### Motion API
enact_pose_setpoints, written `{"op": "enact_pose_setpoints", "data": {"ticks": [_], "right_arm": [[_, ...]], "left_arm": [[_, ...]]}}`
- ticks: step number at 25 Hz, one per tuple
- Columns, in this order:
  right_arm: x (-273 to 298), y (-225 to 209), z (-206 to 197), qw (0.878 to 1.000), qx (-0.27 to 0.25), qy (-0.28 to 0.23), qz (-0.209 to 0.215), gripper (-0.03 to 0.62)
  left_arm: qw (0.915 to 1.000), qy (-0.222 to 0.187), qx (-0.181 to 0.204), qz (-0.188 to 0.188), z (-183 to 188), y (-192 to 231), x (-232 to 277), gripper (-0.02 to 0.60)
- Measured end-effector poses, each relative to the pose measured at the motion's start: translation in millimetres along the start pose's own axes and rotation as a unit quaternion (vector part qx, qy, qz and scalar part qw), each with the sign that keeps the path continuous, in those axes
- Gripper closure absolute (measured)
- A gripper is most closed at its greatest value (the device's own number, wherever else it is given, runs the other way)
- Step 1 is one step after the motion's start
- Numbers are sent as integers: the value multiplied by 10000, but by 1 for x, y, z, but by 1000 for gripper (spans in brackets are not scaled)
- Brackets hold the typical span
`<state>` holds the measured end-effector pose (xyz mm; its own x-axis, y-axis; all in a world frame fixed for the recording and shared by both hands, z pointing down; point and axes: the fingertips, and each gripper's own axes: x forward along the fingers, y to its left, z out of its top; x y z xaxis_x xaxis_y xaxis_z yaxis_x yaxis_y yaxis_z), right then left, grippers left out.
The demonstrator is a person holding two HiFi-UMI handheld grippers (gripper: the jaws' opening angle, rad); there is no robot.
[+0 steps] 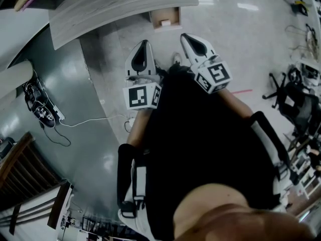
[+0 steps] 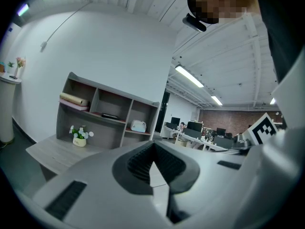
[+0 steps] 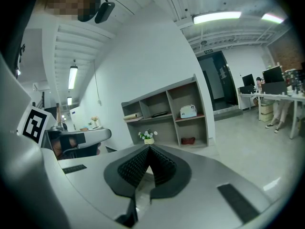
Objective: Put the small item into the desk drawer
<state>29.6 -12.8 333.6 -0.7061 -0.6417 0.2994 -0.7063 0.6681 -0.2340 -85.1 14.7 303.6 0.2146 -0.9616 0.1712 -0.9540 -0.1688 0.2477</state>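
Observation:
In the head view both grippers are held out side by side over the floor, short of the grey wood-grain desk (image 1: 115, 4). My left gripper (image 1: 144, 44) and my right gripper (image 1: 187, 36) are both shut with nothing between the pads. The left gripper view shows its jaws (image 2: 153, 150) closed together, pointing toward the desk and its shelf unit (image 2: 107, 112). The right gripper (image 3: 148, 152) faces the same shelf unit (image 3: 167, 109). A small open wooden compartment (image 1: 173, 15), holding something white, sits at the desk's near edge. I cannot pick out the small item.
A flower pot (image 2: 79, 137) stands on the desk. Cables and a power strip (image 1: 45, 115) lie on the floor at left. An office chair (image 1: 288, 97) stands at right, and wooden furniture (image 1: 25, 179) at lower left. Office desks (image 2: 205, 137) fill the far room.

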Motion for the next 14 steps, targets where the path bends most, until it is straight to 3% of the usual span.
{"op": "enact_pose_setpoints", "data": {"ticks": [14], "right_arm": [[-5, -7, 4, 10000, -51, -65, -44, 595]], "left_arm": [[10000, -11, 14, -33, -2, -8, 3, 591]]}}
